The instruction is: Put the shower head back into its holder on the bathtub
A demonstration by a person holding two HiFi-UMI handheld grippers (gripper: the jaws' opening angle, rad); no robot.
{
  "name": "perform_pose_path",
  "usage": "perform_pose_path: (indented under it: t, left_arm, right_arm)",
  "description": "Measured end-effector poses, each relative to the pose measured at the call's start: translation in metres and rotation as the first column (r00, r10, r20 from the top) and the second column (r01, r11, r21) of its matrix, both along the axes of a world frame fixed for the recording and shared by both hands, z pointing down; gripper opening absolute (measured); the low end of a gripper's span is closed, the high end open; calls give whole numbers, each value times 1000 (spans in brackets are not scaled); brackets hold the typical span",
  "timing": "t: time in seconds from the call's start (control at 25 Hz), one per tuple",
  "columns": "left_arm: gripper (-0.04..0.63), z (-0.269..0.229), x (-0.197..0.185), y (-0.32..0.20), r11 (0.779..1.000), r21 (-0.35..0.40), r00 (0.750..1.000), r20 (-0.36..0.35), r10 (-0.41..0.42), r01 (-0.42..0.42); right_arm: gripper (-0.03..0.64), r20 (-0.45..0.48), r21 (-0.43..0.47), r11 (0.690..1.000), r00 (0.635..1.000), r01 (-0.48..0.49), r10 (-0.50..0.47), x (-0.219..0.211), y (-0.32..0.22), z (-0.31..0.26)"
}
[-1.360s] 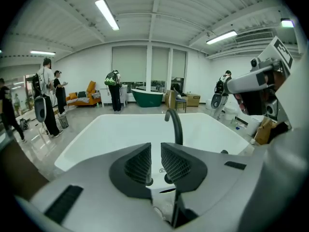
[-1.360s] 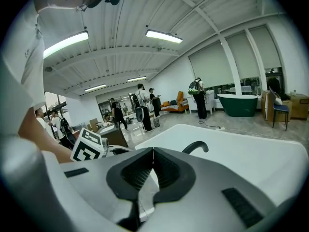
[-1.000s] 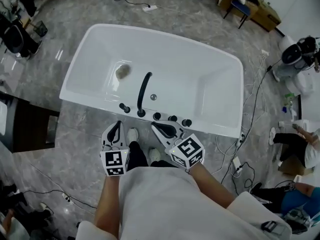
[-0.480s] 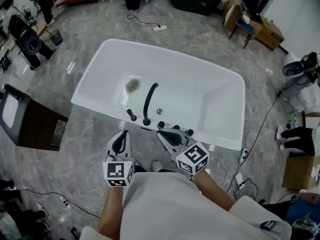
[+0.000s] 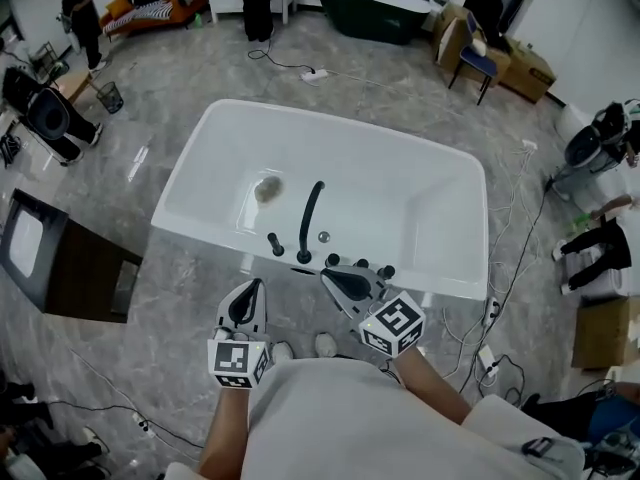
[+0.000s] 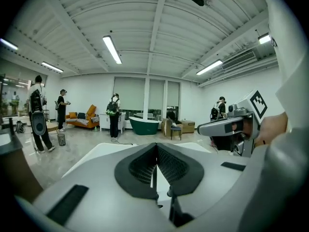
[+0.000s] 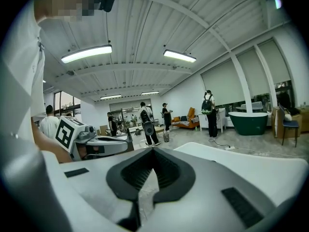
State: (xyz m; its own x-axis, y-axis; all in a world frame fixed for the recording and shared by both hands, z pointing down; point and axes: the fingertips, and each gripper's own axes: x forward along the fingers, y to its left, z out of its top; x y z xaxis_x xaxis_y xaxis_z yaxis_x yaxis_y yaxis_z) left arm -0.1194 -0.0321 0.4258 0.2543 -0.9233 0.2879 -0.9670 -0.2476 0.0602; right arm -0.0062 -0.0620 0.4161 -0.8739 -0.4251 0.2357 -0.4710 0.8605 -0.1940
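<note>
The white bathtub (image 5: 440, 183) lies ahead of me in the head view. A curved black spout (image 5: 310, 220) rises from its near rim. Small black fittings (image 5: 360, 264) stand in a row beside the spout, and a short black piece (image 5: 275, 243) is at the left end. I cannot tell which one is the shower head. My left gripper (image 5: 256, 287) (image 6: 155, 146) is shut and empty, on my side of the rim. My right gripper (image 5: 329, 272) (image 7: 153, 150) is also shut and empty, with its tip close to the fittings.
A brownish patch (image 5: 266, 190) and a round drain (image 5: 323, 236) show on the tub floor. A dark cabinet (image 5: 60, 268) stands to the left. Cables (image 5: 505, 258) run along the floor on the right. A dark green tub (image 5: 370, 3) and several people are farther off.
Both grippers have risen and sit lower in the head view. That view has tilted up, so more of the room behind the tub shows. Both jaws stay shut and empty.
</note>
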Motion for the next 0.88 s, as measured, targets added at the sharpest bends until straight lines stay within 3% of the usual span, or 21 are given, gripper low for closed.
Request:
perform_pose_path:
  t: [0.48,0.88]
  left_arm:
    - [11,-1,-30,-5,1000,-12,1000,-9,21,-21]
    - [11,-1,-24,-3,997,-13,997,-21,72,-73]
  right_arm:
    - [18,-20,21,995,995,-96,97,-14,0,-5]
    - [18,-29,14,993,993,-116,116,-12,5,1]
